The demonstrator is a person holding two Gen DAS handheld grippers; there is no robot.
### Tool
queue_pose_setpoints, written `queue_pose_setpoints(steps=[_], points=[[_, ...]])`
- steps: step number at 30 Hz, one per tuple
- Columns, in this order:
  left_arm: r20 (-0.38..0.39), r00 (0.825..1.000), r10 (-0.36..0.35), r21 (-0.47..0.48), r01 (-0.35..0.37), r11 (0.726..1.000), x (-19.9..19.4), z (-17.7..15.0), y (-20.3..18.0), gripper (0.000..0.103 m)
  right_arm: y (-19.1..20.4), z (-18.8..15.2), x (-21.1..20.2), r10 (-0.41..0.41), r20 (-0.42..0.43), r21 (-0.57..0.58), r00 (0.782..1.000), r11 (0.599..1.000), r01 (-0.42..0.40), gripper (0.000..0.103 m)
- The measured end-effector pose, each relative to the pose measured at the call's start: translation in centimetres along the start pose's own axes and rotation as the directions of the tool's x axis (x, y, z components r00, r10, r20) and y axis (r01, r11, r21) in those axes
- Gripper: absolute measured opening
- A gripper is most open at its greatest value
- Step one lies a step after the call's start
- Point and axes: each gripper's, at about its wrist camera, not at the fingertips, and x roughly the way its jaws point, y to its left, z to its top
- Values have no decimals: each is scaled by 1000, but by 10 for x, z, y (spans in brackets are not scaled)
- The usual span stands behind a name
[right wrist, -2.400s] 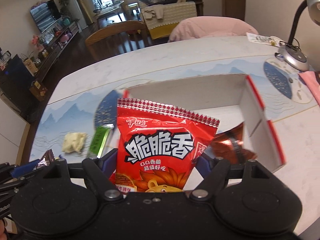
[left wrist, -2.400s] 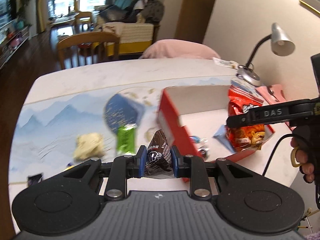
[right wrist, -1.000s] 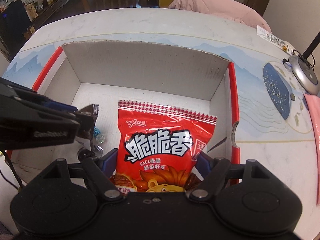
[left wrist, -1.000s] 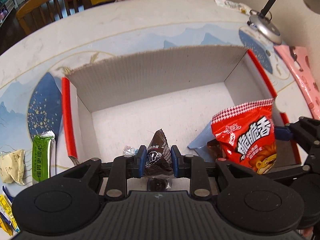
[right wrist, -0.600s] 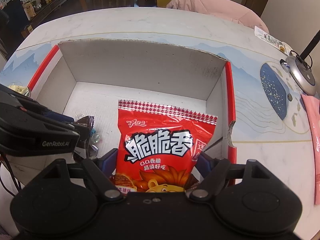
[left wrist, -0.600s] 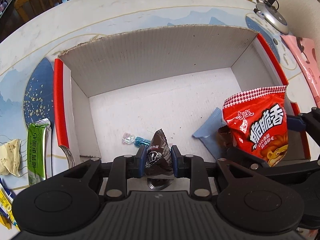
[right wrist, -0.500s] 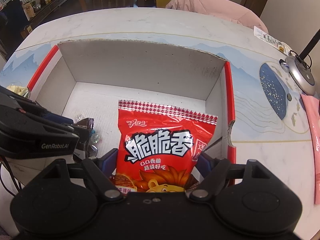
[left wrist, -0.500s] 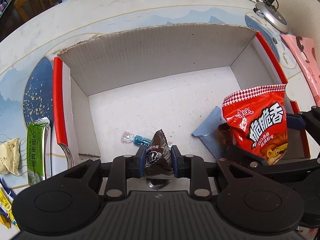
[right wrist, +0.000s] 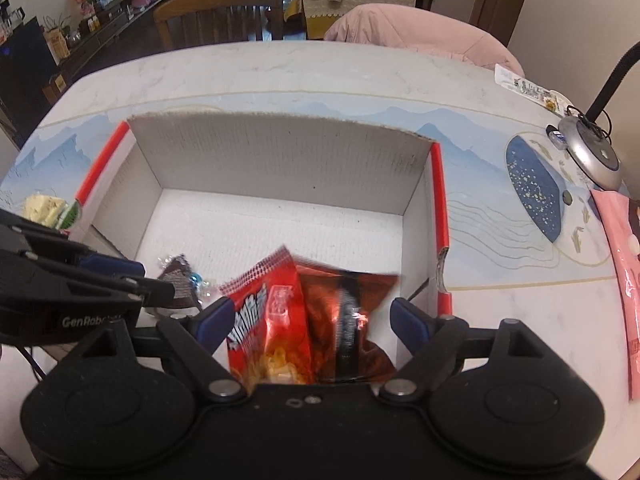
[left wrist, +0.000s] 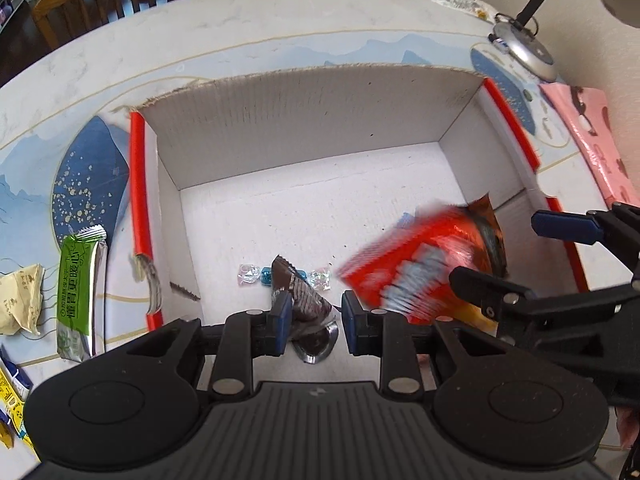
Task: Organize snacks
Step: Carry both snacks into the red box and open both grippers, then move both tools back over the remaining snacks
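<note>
Left wrist view: my left gripper (left wrist: 313,322) has its blue pads spread a little, and the dark brown chocolate wrapper (left wrist: 301,300) sits loose between them, leaning on the left pad with a gap at the right one, so I read it as let go, not gripped. It lies on the floor of the cardboard box (left wrist: 312,120), near the front wall, partly over the blue-and-clear candy (left wrist: 260,274); its long axis runs from the crimped end at far-left to the silvery end toward me, tilted left. My right gripper (right wrist: 308,322) is spread wide with nothing clamped; the red chip bag (right wrist: 268,316) is motion-blurred, dropping into the box's front right corner beside a dark red foil packet (right wrist: 348,308). Its zigzag top edge points up and away to the left, long axis slanted, face turned sideways. Risks as I judge them: the chip bag may land propped on the foil packet or against the right wall and slide or tip, since it is falling at an angle; pulling the left gripper back could drag the wrapper out, as it touches the left pad. The green snack bar (left wrist: 78,288) and pale yellow packet (left wrist: 18,300) lie outside on the table (left wrist: 280,32), left of the box.
</note>
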Motion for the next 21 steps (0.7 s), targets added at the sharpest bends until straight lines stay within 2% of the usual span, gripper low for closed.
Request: queue_pose_setpoints(steps=[9, 18, 21], points=[[100, 994, -48, 27, 46, 999, -46, -21, 9, 26, 8, -2, -36, 44, 76, 19, 996, 999, -45, 86], [211, 975, -73, 34, 67, 997, -95, -47, 35, 26, 40, -4, -70, 106, 155, 7, 982, 994, -108, 89], [248, 966, -67, 23, 63, 998, -112, -60, 49, 29, 55, -5, -79, 128, 184, -6, 974, 992, -129, 90]])
